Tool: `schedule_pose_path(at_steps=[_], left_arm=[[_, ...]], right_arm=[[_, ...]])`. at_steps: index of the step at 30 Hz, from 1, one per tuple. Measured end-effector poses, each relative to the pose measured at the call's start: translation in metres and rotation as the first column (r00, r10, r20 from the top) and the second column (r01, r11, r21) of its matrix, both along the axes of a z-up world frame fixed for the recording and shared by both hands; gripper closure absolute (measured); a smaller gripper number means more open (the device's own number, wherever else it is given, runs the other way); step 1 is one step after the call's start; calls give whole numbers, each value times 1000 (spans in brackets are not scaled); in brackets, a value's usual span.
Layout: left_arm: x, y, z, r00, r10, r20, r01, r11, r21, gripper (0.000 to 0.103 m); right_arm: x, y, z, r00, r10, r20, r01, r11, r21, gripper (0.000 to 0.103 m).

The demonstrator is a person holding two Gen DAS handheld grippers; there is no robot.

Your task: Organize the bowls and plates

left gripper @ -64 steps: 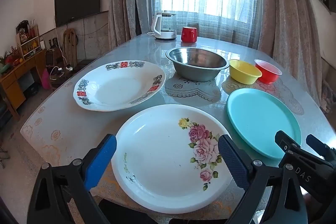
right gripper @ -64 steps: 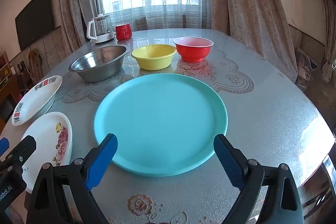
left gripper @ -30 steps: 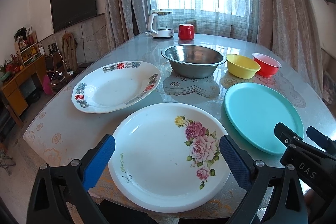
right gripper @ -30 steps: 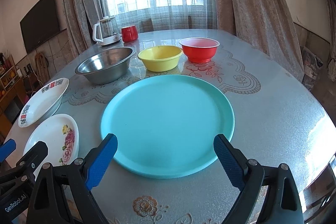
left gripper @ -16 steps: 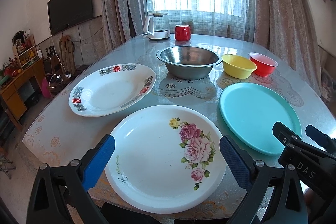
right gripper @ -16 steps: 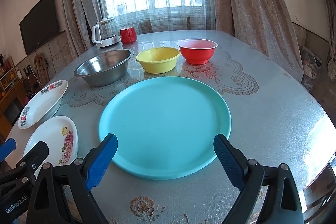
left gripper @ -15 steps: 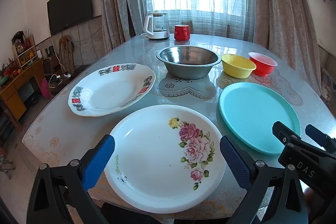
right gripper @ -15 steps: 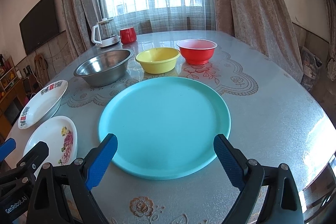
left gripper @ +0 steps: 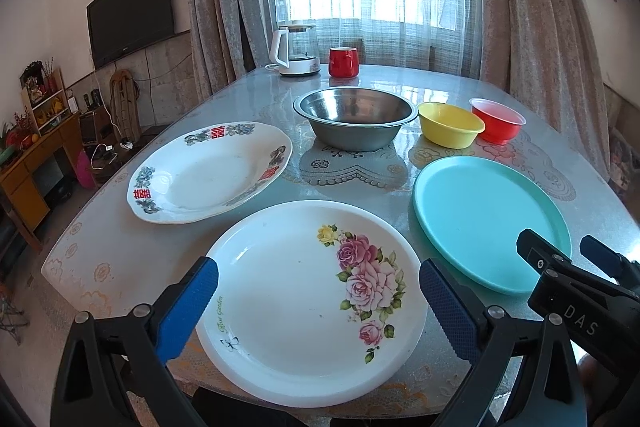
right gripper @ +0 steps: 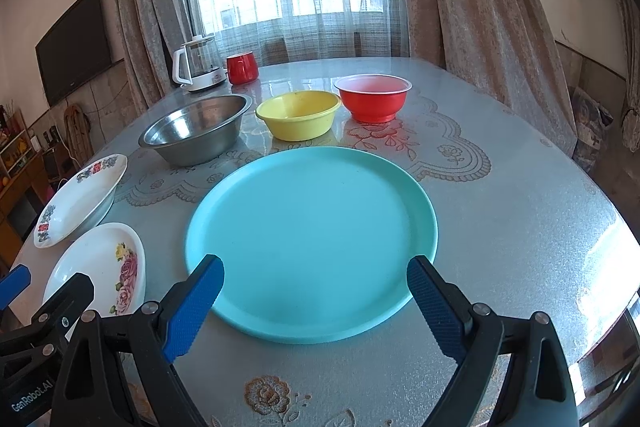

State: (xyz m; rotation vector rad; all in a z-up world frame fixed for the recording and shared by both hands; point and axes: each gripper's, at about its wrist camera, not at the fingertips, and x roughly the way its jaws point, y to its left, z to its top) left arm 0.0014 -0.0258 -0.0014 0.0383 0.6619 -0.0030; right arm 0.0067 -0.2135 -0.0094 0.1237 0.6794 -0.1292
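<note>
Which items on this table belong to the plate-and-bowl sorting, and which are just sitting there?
Job items: rose plate, red-patterned plate, teal plate, steel bowl, yellow bowl, red bowl.

Bystanders: electric kettle, red mug.

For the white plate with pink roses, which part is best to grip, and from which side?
Grip the rose plate at its near rim, coming in low from the table's front edge with the open left gripper. It lies flat, and that raised rim seems to overhang the edge.
</note>
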Motion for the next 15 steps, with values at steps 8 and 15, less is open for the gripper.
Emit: schedule_pose_path(at_steps=[8,15], left_arm=[[1,-4,-1,1000,-10,-7,10,1000,3,2],[3,-10,-1,1000,-24,-14,24,1000,12,2]], right_arm=[[0,0,0,1000,-3,2,3,1000,-1,8],[2,-4,-2,1000,-9,0,9,1000,11,8]])
